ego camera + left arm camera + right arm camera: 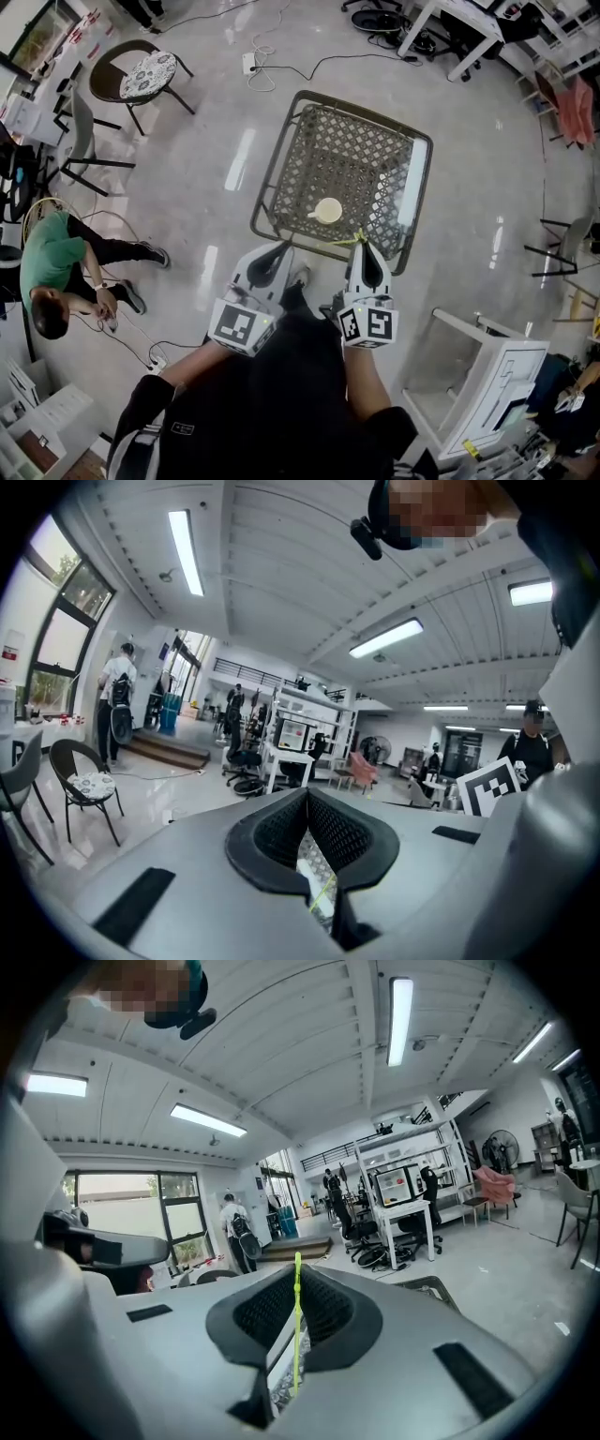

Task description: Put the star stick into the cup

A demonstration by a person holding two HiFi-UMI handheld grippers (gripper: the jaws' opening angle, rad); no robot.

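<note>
You would have done well, I judged, to grip firmly with the right gripper (298, 1277) and bring the star stick (297, 1326) upright over the cup before lowering it, since so thin a rod could swing or catch the rim. Its 2 jaws were pinched together on that yellow-green stick, which ran up between them and poked past their tips. Your left gripper (307, 797) was closed on nothing. Beyond, the cup (328, 211) stood on the mesh table (274, 164), just ahead of both grippers, with the stick not yet in it.
</note>
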